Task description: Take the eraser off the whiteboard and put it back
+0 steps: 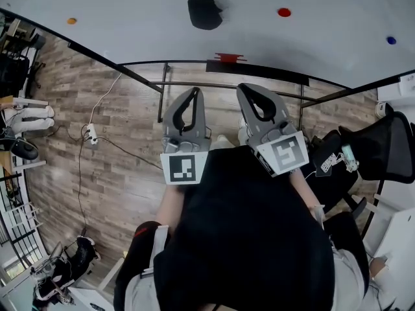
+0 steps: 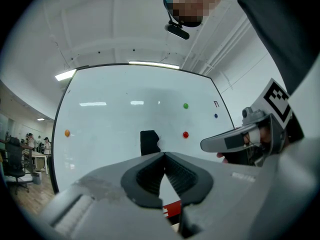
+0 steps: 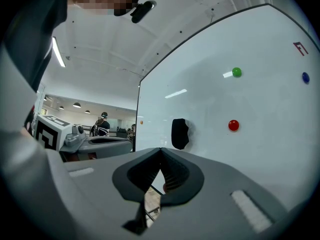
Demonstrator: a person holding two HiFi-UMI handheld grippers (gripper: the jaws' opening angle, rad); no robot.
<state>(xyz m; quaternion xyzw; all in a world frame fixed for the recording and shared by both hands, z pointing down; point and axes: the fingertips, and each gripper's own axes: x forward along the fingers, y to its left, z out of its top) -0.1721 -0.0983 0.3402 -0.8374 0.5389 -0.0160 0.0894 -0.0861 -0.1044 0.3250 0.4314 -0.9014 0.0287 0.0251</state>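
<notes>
Your left gripper (image 2: 164, 154) and right gripper (image 3: 160, 149) are both pressed together, holding nothing. The black eraser (image 2: 149, 143) just ahead looks light and a bit soft, so pinch its two sides.

- An open-plan office or lab workspace.
- A large whiteboard (image 1: 130, 18) on a black-framed stand fills the head view at 12 o'clock, with coloured magnets (image 1: 284, 11) stuck to it.
- A wood-look plank floor (image 1: 123, 173) carries a white power strip (image 1: 91, 133) with trailing cables at 9 o'clock.
- A black mesh office chair (image 1: 389, 151) stands at 3 o'clock.
- In the left gripper view, at 9 o'clock, there is a second chair (image 2: 12, 164), with people (image 2: 30, 138) far off.
- The white ceiling has long light strips (image 3: 57, 51) at 10 o'clock in the right gripper view, and round lamps (image 3: 76, 105) hang over the far room.
</notes>
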